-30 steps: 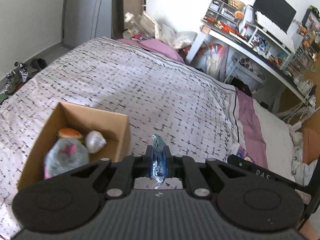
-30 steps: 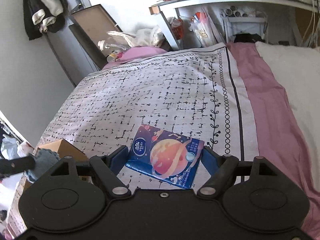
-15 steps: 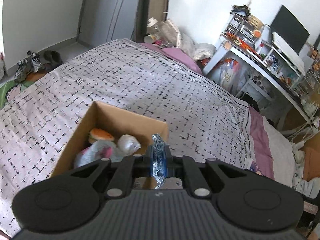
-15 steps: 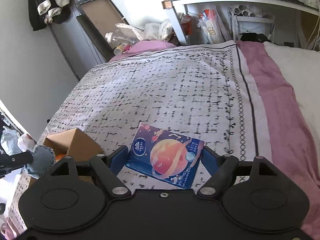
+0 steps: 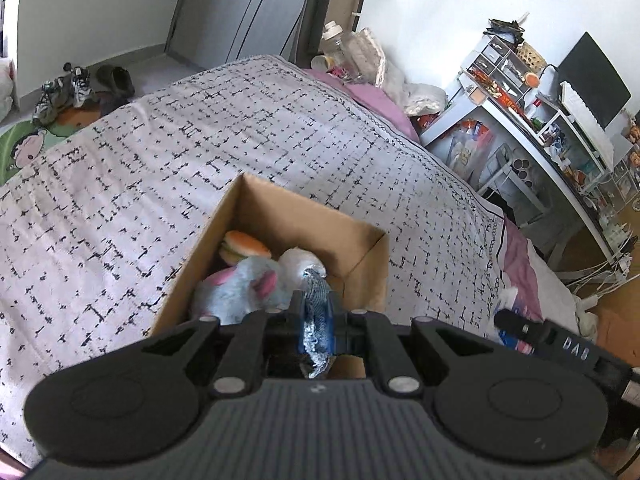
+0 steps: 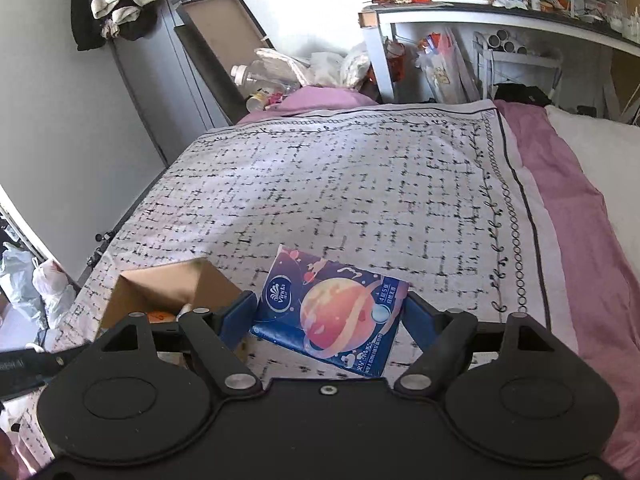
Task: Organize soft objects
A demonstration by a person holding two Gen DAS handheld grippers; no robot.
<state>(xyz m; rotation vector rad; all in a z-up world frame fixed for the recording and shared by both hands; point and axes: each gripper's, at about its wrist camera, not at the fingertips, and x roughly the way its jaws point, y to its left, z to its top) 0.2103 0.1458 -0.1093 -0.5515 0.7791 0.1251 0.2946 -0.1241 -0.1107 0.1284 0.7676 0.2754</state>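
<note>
My left gripper (image 5: 316, 312) is shut on a thin blue knitted piece (image 5: 316, 312), held edge-on above the near end of an open cardboard box (image 5: 304, 216) on the bed. Inside the box lie a plush burger (image 5: 244, 246), a pale blue and pink plush toy (image 5: 240, 292) and a white soft lump (image 5: 298, 260). My right gripper (image 6: 330, 312) is shut on a dark blue tissue pack with a planet print (image 6: 332, 312), carried above the bedspread just right of the box (image 6: 168, 288). The right gripper's finger (image 5: 532, 330) shows at the left wrist view's lower right.
The bed carries a white bedspread with black dashes (image 5: 200, 140) over a pink sheet (image 6: 576, 216). A cluttered white desk (image 5: 540, 128) with a monitor stands beyond the bed. Bottles and bags (image 6: 296, 72) crowd the headboard corner. Shoes (image 5: 72, 88) lie on the floor.
Both grippers have travelled toward the box. The box has come from the left of the left wrist view to right under the blue piece. In the right wrist view it grew larger at lower left.
</note>
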